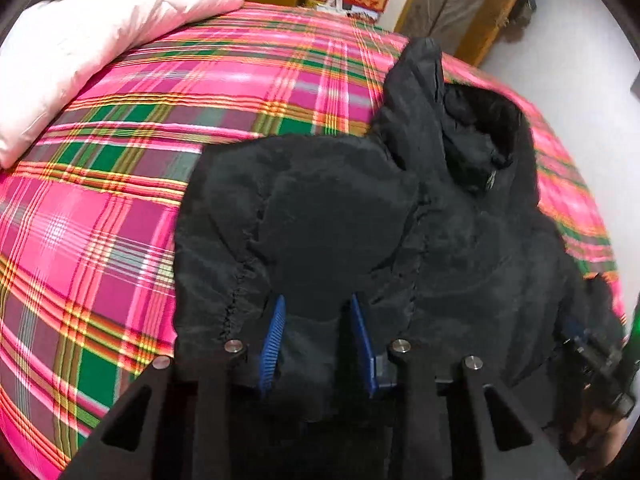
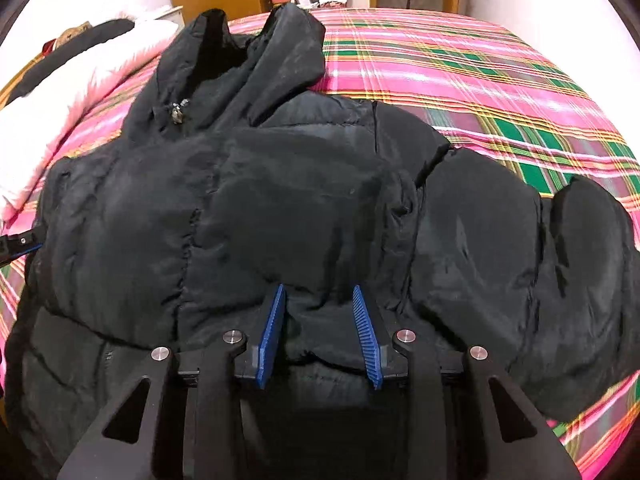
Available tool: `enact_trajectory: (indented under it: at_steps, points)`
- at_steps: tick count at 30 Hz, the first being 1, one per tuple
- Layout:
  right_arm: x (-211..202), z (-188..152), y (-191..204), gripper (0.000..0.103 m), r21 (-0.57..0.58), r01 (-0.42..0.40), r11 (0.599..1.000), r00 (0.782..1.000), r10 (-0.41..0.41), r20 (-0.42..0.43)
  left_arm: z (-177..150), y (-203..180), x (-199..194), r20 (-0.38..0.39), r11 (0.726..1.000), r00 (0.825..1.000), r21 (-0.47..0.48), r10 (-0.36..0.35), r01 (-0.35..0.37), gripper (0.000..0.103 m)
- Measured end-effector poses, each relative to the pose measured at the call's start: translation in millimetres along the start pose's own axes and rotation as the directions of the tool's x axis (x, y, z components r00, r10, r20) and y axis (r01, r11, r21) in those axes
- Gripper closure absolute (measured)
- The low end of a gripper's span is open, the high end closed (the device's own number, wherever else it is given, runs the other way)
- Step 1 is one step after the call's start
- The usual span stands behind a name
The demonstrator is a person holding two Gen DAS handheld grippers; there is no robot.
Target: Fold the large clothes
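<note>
Folding looks barely begun: the puffy black hooded jacket (image 2: 280, 200) sprawls across the pink plaid bedspread (image 2: 460, 64), both the left gripper (image 1: 318, 300) and the right gripper (image 2: 319, 290) narrowed, each pinching a padded ridge low in frame.

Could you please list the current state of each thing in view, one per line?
Black puffer jacket: spread on the bed, hood up top, zipped near the collar.
Left tool: closed on a bunched fold of the jacket.
Right tool: closed on a jacket fold.
Right sleeve: lying out flat, unfolded.
Pink pillow: resting at the bed's edge.
Plaid bedspread: laid flat.
</note>
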State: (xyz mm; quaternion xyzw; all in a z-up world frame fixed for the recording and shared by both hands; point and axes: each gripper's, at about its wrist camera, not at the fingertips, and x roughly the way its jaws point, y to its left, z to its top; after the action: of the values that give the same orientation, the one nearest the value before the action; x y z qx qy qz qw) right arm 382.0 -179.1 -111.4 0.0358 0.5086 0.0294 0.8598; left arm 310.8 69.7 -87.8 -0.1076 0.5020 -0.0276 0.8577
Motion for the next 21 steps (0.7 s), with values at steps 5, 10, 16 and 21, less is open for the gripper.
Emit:
enact_trajectory:
  at_steps: [5, 10, 16, 21]
  points:
    - [-36.4, 5.2, -1.9, 0.067, 0.048, -0.024, 0.999, 0.997, 0.02, 0.069, 8.1, 8.2, -13.6, 0.048, 0.996, 0.997, -0.049, -0.065, 0.068, 0.068]
    - [-49.4, 32.0, 0.6, 0.065, 0.026, -0.043, 0.999, 0.985, 0.039, 0.166, 22.6, 16.5, -18.6, 0.143, 0.998, 0.989, -0.05, -0.031, 0.039, 0.068]
    - [16.1, 38.2, -9.4, 0.065, 0.052, -0.033, 0.998, 0.999, 0.033, 0.01, 15.0, 21.0, 12.8, 0.057, 1.0, 0.998, -0.025, -0.014, 0.016, 0.067]
    - [14.4, 30.7, -5.1, 0.064, 0.03, -0.022, 0.999, 0.999, 0.02, 0.042, 13.1, 18.2, 17.0, 0.041, 1.0, 0.999, -0.024, -0.008, 0.009, 0.065]
